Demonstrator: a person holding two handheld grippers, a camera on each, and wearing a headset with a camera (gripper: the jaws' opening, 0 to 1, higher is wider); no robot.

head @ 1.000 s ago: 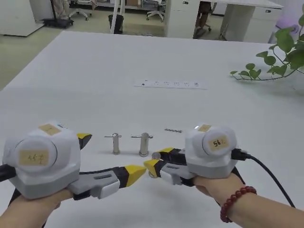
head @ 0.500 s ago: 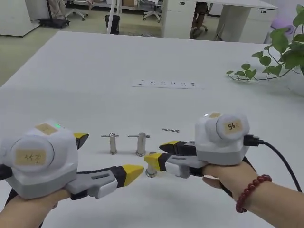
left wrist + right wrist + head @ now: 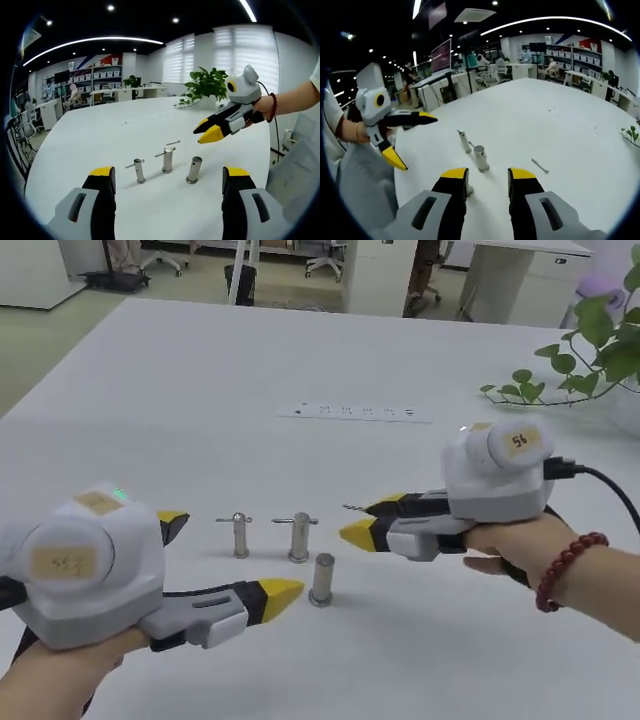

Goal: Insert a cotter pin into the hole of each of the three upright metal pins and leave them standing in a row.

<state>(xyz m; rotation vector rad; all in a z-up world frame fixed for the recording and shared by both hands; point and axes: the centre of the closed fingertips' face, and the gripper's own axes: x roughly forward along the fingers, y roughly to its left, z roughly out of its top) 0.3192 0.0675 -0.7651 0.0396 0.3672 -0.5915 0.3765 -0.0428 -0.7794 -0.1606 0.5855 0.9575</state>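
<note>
Since right gripper backed off rightward, jaws narrow, empty, third pin stands free, unpinned; loose cotter pin far-right next. Left gripper wide, empty.

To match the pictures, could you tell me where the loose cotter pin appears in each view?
Head view: loose cotter pin at centre, beyond the row of upright metal pins, to its right.
Left gripper view: centre, just beyond that row.
Right gripper view: right of centre, right of the row.
Shared landmark: that row.
</note>
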